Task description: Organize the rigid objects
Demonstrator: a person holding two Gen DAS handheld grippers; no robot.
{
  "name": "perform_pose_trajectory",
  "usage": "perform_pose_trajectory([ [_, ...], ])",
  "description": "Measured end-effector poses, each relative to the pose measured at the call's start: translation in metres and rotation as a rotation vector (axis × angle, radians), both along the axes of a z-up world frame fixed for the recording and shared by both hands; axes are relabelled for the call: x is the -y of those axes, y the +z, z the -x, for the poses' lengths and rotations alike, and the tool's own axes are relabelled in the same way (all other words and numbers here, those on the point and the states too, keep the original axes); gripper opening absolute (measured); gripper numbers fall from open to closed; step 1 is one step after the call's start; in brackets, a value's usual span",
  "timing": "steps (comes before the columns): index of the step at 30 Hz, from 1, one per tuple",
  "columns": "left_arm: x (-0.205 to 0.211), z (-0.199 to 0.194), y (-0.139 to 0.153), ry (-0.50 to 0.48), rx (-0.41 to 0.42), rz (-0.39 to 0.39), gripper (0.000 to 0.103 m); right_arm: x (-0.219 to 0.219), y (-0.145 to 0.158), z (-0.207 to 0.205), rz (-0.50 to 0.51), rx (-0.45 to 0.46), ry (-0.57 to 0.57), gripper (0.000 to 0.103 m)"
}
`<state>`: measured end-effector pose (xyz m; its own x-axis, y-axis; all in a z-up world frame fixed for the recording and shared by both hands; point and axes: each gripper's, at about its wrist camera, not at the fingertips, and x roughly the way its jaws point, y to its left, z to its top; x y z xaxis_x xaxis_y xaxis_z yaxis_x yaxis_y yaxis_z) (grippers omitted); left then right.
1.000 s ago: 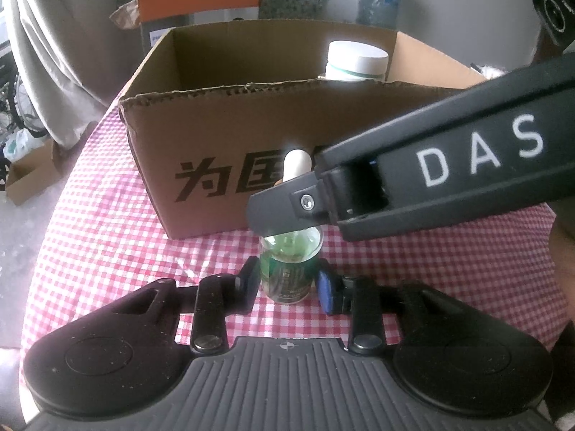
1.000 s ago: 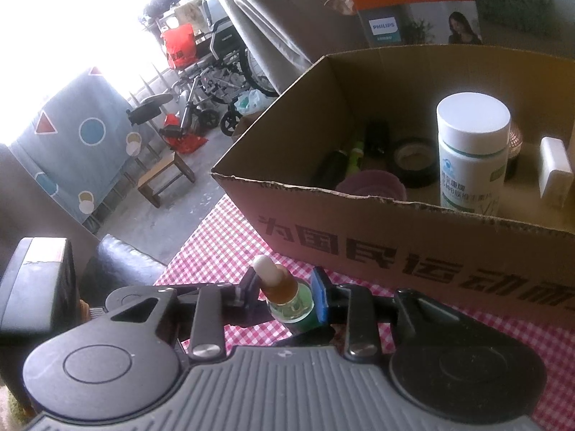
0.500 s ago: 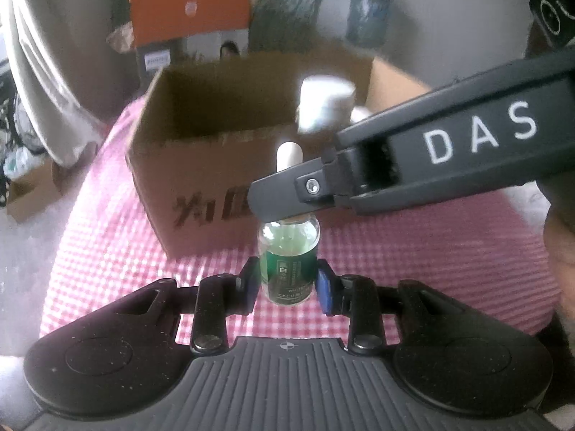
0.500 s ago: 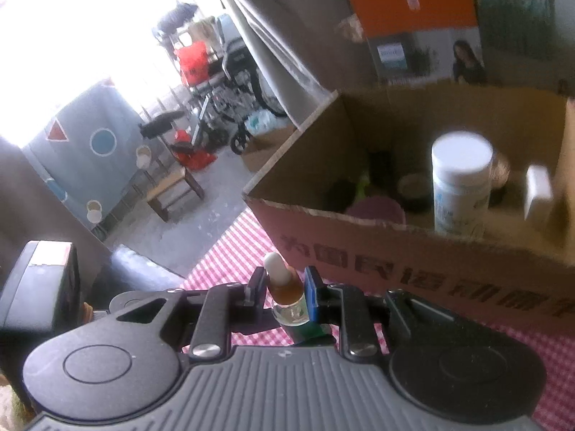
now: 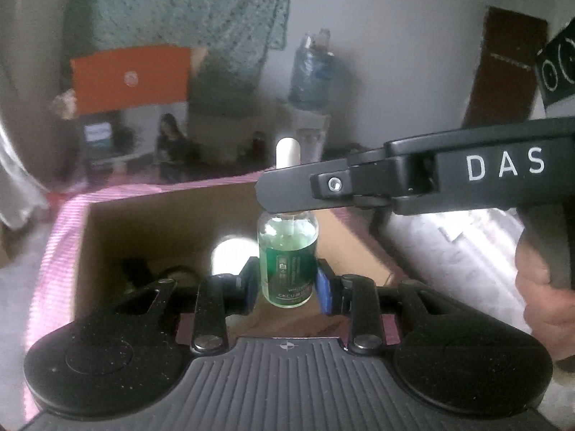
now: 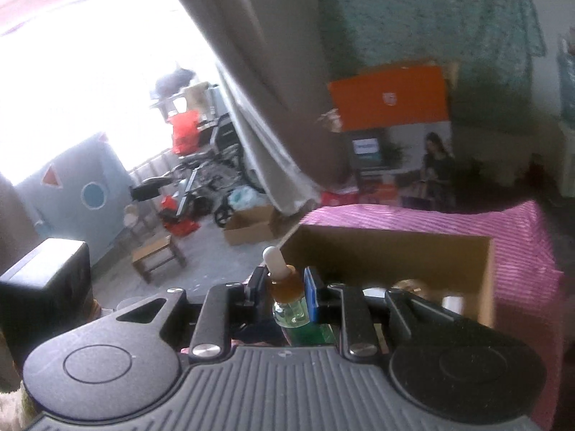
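Bottle (image 5: 287, 258) sits mid-frame in the left wrist view, clamped by the left gripper (image 5: 287, 282) over the open box (image 5: 107, 230). Right wrist view, lower centre: right gripper (image 6: 287, 285) pinches its amber neck. Release remains.

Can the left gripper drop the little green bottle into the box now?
Probably not yet. The left gripper clamps the green bottle above the cardboard box, but the right gripper also pinches its amber neck and must let go first.

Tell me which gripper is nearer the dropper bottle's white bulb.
Right. The right gripper clamps the dropper bottle at its neck, just under the bulb; the left gripper clamps its lower body.
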<state>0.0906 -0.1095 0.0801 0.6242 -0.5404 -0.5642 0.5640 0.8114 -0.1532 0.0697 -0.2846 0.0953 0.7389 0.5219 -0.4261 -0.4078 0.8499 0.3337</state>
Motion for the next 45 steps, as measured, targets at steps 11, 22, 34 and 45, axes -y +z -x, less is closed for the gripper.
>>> perform_pose_trajectory([
  [11, 0.048, -0.062, -0.053, -0.061, -0.207, -0.058, 0.031, 0.052, -0.064, -0.07, -0.031, -0.166, -0.07, 0.025],
  [22, 0.064, -0.08, -0.076, -0.093, -0.299, -0.11, 0.034, 0.068, -0.103, -0.087, 0.004, -0.277, -0.062, 0.025],
  [34, 0.063, -0.07, -0.067, -0.11, -0.247, -0.11, 0.06, 0.047, -0.096, -0.077, 0.188, -0.248, -0.078, 0.038],
  [45, 0.03, -0.023, -0.024, -0.095, -0.058, -0.053, 0.092, 0.059, -0.059, -0.045, 0.079, -0.151, -0.159, 0.055],
])
